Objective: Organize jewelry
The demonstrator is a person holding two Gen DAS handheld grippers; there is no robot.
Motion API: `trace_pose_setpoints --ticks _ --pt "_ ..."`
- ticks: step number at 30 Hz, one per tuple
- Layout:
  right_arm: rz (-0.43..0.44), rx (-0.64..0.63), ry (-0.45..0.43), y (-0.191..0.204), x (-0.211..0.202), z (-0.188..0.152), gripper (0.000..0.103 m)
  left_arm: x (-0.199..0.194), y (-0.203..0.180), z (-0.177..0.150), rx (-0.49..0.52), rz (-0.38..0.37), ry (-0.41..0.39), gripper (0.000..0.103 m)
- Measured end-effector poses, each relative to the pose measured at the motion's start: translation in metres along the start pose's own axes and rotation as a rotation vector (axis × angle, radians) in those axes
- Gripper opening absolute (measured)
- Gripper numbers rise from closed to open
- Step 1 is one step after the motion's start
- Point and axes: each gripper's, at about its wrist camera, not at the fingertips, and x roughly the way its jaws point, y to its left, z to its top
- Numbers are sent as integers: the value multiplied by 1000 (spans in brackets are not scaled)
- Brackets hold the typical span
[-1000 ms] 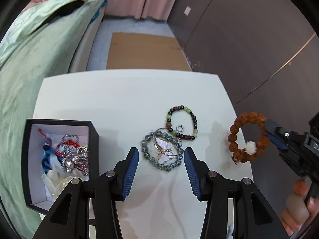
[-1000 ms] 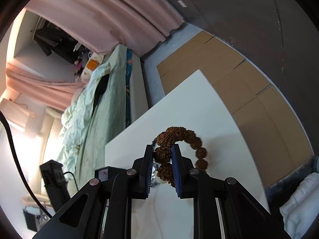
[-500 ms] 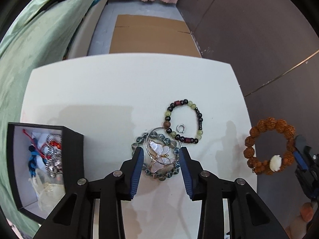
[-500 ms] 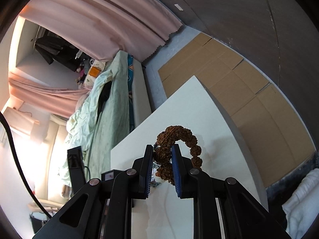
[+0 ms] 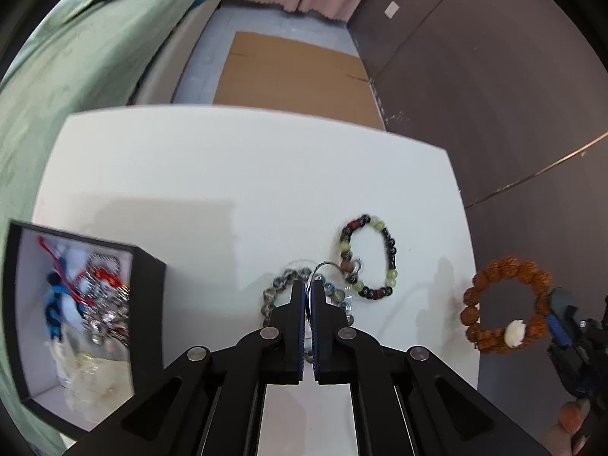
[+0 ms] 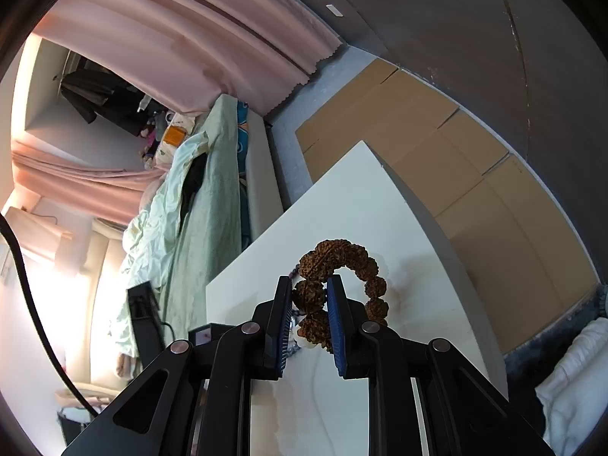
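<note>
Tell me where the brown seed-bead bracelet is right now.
The brown seed-bead bracelet hangs clamped in the right gripper, at the right edge of the white table, right of the multicolour bead bracelet.

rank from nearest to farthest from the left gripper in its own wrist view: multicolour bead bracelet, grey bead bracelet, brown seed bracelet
1. grey bead bracelet, right at the left gripper
2. multicolour bead bracelet, just beyond, to the right
3. brown seed bracelet, far right, off the table edge
</note>
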Motion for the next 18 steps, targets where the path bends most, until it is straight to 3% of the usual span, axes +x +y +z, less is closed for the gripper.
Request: trace_pose_setpoints --ticks 6,18 --pt "11 -8 7 3 1 -1 20 -20 -10 3 40 -21 -35 1" --pt "165 -43 19 29 5 -10 20 -84 -6 4 74 -71 -133 1"
